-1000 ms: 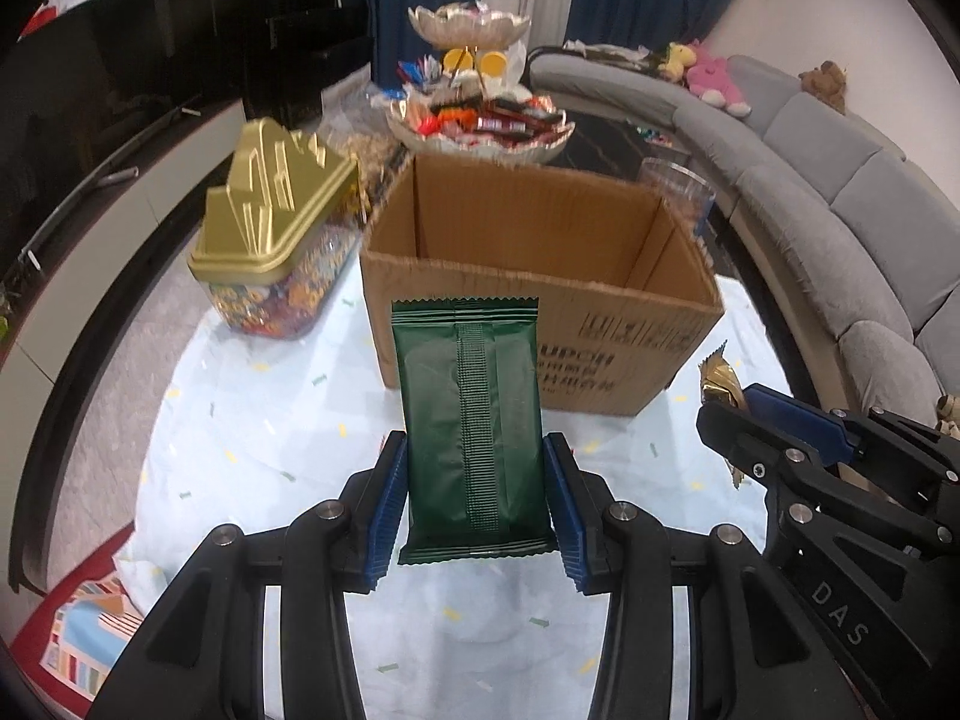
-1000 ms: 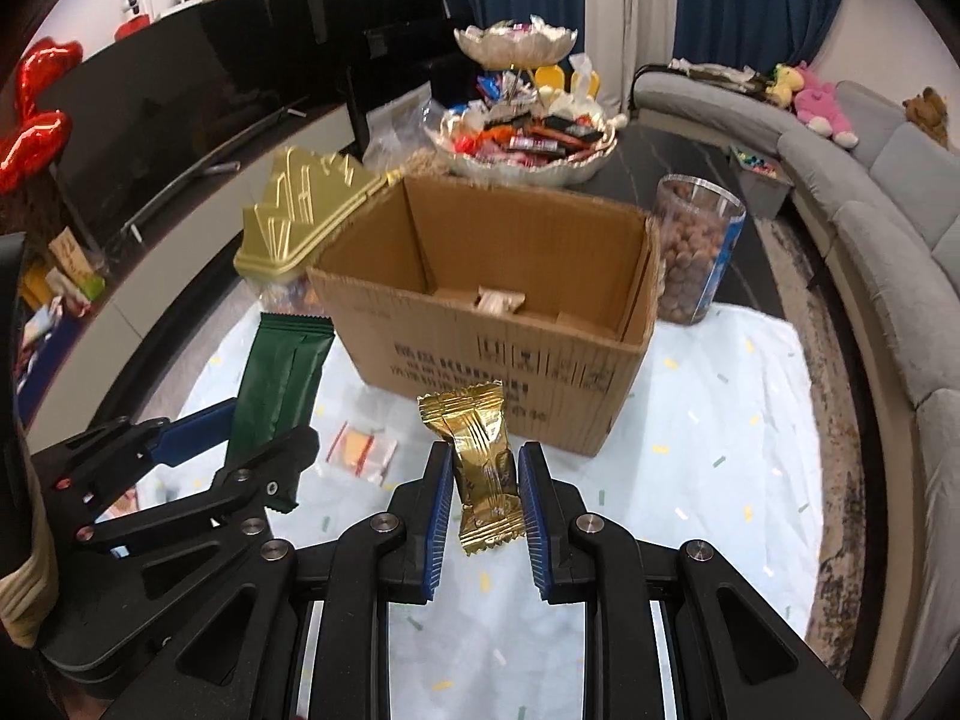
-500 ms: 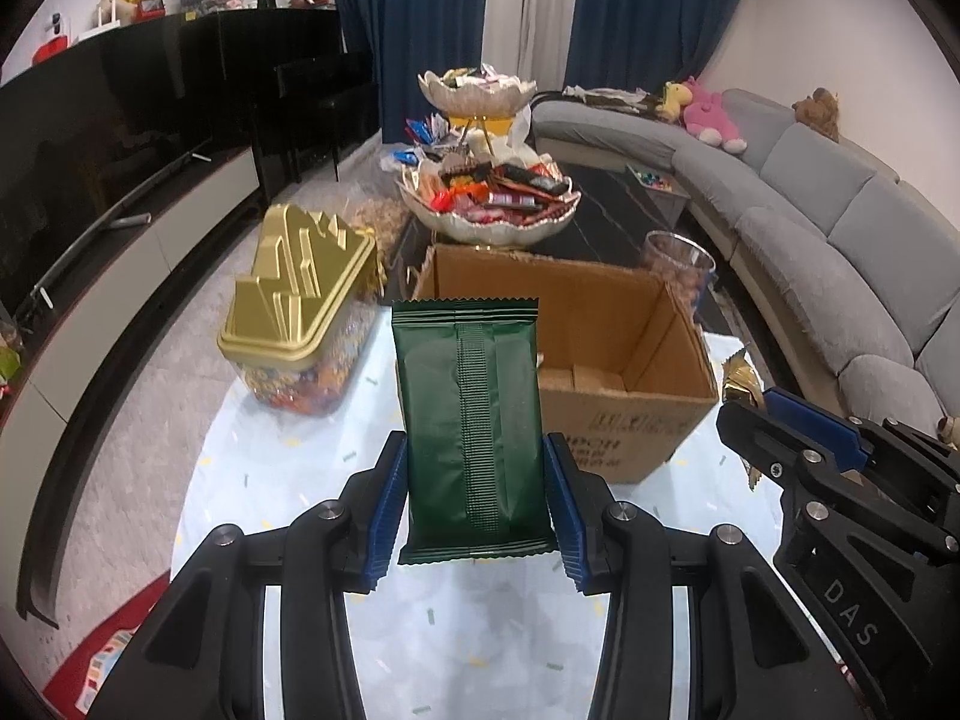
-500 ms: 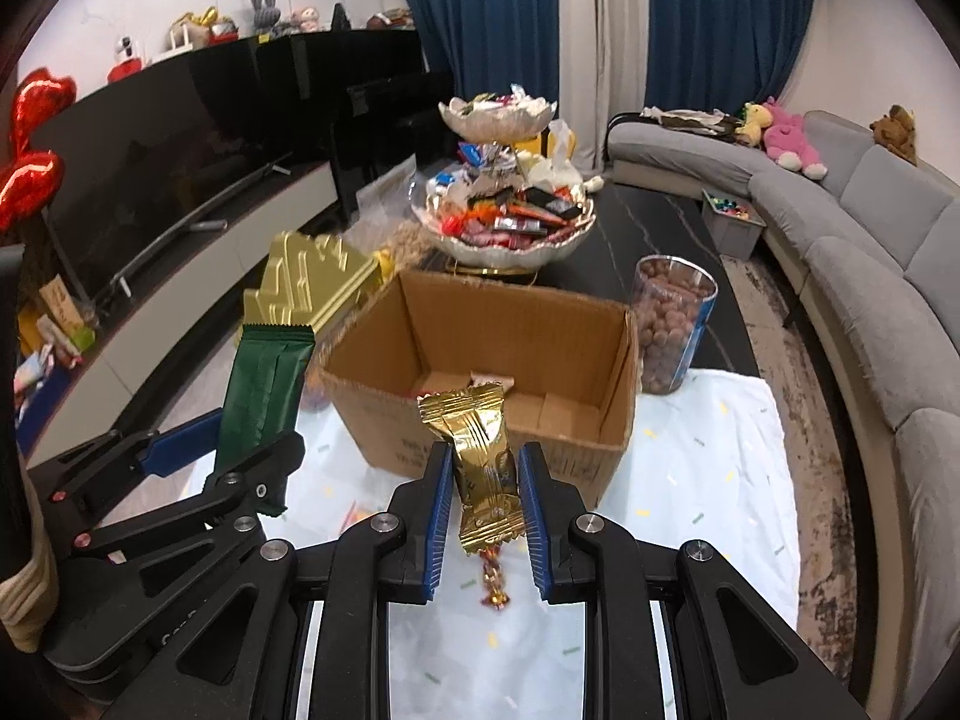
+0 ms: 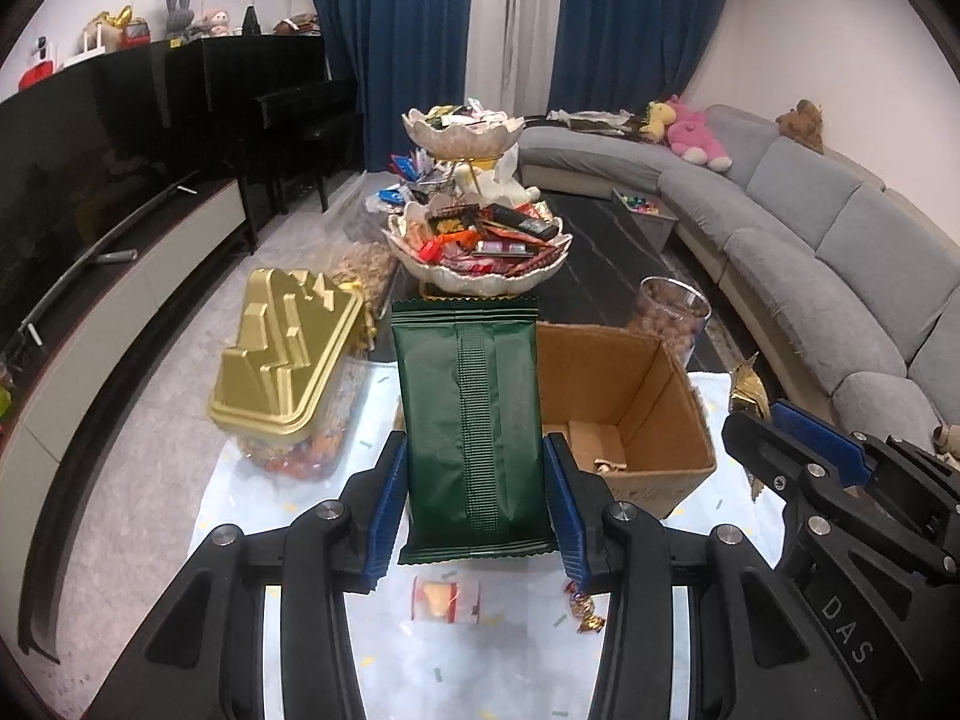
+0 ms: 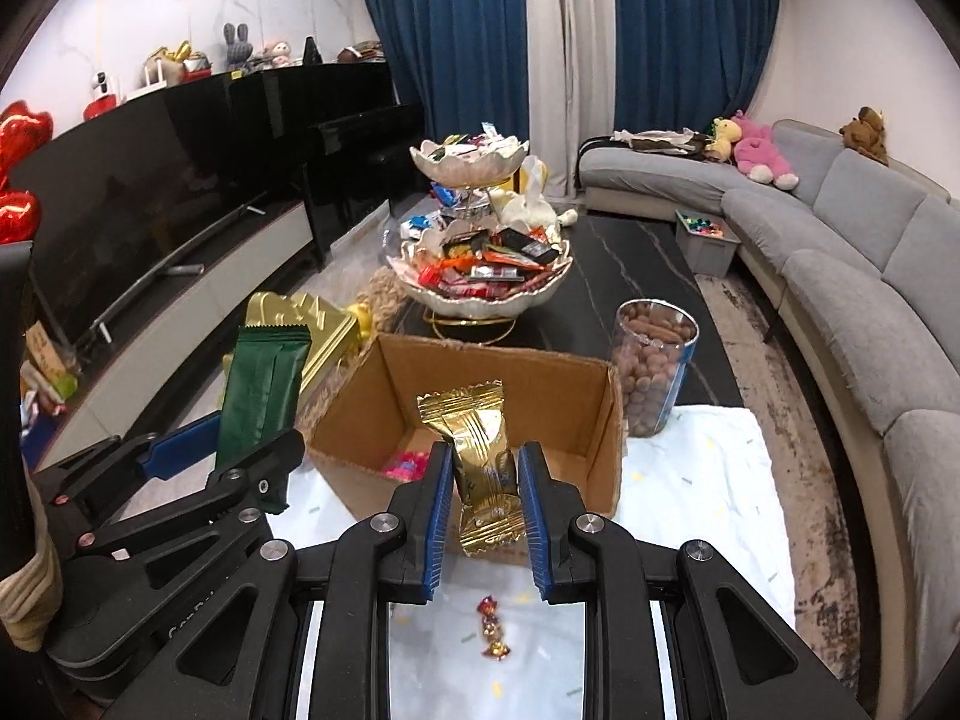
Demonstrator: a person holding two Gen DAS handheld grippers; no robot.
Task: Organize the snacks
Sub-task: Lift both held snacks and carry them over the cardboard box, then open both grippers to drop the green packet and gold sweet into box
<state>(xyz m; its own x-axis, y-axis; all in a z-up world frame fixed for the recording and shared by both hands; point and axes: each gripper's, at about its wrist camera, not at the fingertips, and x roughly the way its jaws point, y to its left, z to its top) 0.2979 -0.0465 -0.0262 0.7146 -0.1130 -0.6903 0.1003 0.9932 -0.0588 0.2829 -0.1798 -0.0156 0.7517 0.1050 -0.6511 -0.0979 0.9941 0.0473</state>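
My left gripper (image 5: 474, 498) is shut on a dark green snack packet (image 5: 471, 420), held upright above the table in front of the open cardboard box (image 5: 672, 402). My right gripper (image 6: 480, 501) is shut on a gold-wrapped candy (image 6: 480, 450), held upright over the near wall of the same box (image 6: 600, 414). In the right wrist view the left gripper (image 6: 240, 444) and its green packet (image 6: 261, 384) show at the left. In the left wrist view the right gripper (image 5: 798, 450) shows at the right edge with the gold candy (image 5: 747, 390). A few small snacks lie on the box floor.
A gold-lidded candy jar (image 5: 288, 360) stands left of the box. Behind the box are a two-tier bowl of snacks (image 6: 480, 276) and a clear jar of brown nuts (image 6: 654, 372). On the white cloth lie a small wrapped candy (image 6: 493, 630) and a clear-wrapped sweet (image 5: 445, 599).
Both grippers have risen with their snacks still held. The views now look down into the box from higher, and more of the room behind shows.
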